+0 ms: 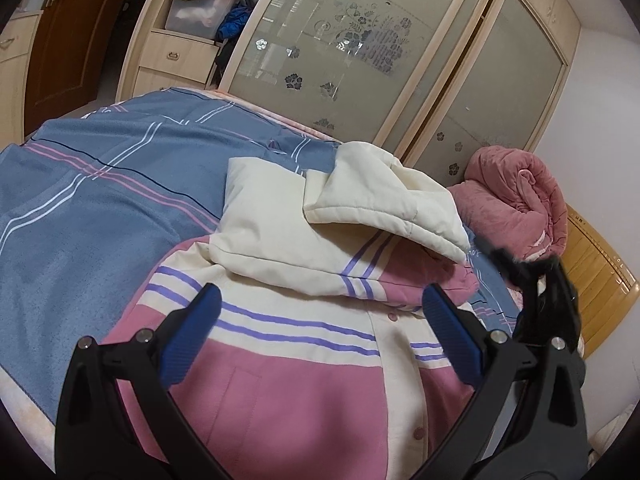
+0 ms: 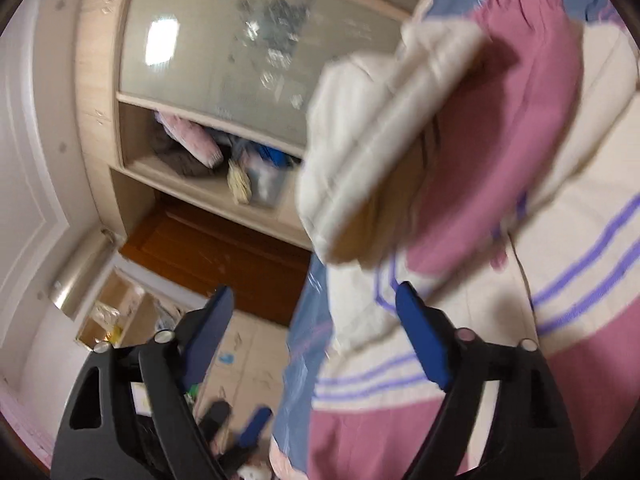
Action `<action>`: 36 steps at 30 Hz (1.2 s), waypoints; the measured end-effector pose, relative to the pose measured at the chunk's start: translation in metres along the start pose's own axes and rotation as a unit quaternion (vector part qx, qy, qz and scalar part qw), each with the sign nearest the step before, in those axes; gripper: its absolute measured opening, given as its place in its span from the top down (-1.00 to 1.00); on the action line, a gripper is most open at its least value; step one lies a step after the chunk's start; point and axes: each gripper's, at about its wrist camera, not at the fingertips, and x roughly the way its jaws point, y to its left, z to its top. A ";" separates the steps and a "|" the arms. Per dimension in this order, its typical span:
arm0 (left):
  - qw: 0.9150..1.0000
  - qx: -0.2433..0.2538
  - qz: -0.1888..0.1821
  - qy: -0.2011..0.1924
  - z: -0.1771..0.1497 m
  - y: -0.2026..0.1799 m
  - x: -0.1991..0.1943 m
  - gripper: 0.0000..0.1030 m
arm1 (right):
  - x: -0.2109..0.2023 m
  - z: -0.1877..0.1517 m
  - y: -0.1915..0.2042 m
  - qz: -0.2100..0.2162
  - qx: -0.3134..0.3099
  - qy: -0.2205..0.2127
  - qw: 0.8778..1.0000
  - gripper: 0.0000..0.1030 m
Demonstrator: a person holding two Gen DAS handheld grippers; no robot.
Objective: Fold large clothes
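Observation:
A large pink and cream jacket point(image 1: 304, 364) with purple stripes lies on the bed, button front up. Its cream hood and a sleeve point(image 1: 320, 216) are folded over its upper part. My left gripper point(image 1: 320, 312) is open above the jacket's chest and holds nothing. My right gripper point(image 2: 316, 312) is open and empty; it shows blurred at the jacket's right edge in the left wrist view point(image 1: 532, 272). The right wrist view is tilted and blurred, with the folded sleeve point(image 2: 440, 132) and striped body point(image 2: 520, 320) in front of it.
A blue striped bedsheet point(image 1: 100, 200) covers the bed. A rolled pink quilt point(image 1: 516, 200) lies by the headboard. A wardrobe with frosted sliding doors point(image 1: 360, 52) stands behind the bed. Open shelves point(image 1: 200, 8) hold clothes. Slippers lie on the floor point(image 2: 240, 420).

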 end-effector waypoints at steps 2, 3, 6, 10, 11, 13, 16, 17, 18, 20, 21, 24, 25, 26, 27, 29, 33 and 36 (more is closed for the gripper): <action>1.000 -0.004 -0.001 0.001 0.001 0.002 0.000 -0.96 | 0.013 0.012 -0.003 -0.005 0.014 -0.012 1.000 -0.62; 1.000 -0.006 -0.001 0.001 0.001 0.002 0.000 -0.96 | 0.018 0.015 -0.006 -0.010 0.019 -0.015 1.000 -0.62; 1.000 -0.009 -0.003 0.005 0.001 0.004 0.000 -0.96 | 0.045 0.032 -0.018 -0.020 0.042 -0.030 0.998 -0.57; 1.000 -0.007 -0.001 0.002 0.003 0.005 -0.001 -0.96 | 0.057 0.043 -0.032 -0.018 0.061 -0.059 0.996 0.85; 1.000 -0.007 0.000 0.001 0.003 0.006 -0.002 -0.96 | 0.059 0.039 -0.024 -0.029 0.041 -0.057 0.997 0.86; 1.000 -0.008 0.000 0.000 0.005 0.008 -0.004 -0.96 | 0.067 0.025 -0.014 -0.018 0.026 -0.028 0.999 0.89; 1.000 -0.009 0.004 -0.002 0.007 0.012 -0.005 -0.96 | 0.065 -0.010 -0.008 -0.057 0.013 0.006 0.998 0.89; 1.000 -0.012 0.005 -0.001 0.008 0.014 -0.005 -0.96 | 0.061 -0.019 -0.012 -0.069 0.017 0.009 0.997 0.89; 1.000 -0.016 0.006 0.001 0.008 0.015 -0.004 -0.96 | 0.055 -0.024 -0.019 -0.080 0.022 0.011 0.997 0.89; 1.000 -0.021 0.005 0.003 0.008 0.018 -0.003 -0.96 | 0.039 -0.039 -0.043 -0.128 0.045 0.009 0.991 0.89; 1.000 -0.021 0.006 0.005 0.008 0.018 -0.003 -0.96 | 0.033 -0.043 -0.052 -0.141 0.053 0.007 0.989 0.90; 1.000 -0.015 0.005 0.005 0.008 0.016 -0.003 -0.96 | 0.022 -0.046 -0.073 -0.162 0.054 0.009 0.985 0.93; 1.000 -0.012 0.004 0.006 0.007 0.014 -0.003 -0.96 | 0.021 -0.045 -0.075 -0.165 0.052 0.011 0.985 0.95; 1.000 -0.010 0.004 0.006 0.006 0.013 -0.003 -0.96 | 0.020 -0.044 -0.073 -0.167 0.049 0.015 0.985 0.94; 1.000 -0.008 0.004 0.007 0.006 0.011 -0.002 -0.96 | 0.021 -0.041 -0.073 -0.165 0.048 0.021 0.985 0.93; 1.000 -0.004 0.004 0.008 0.005 0.009 0.000 -0.96 | 0.023 -0.035 -0.072 -0.145 0.065 0.036 0.987 0.85; 1.000 -0.003 0.005 0.012 0.002 0.008 0.003 -0.96 | 0.003 -0.025 -0.068 -0.089 0.072 0.039 0.993 -0.07; 1.000 0.003 0.003 0.012 0.001 0.006 0.004 -0.96 | -0.016 -0.027 -0.057 -0.059 0.068 0.043 0.995 -0.66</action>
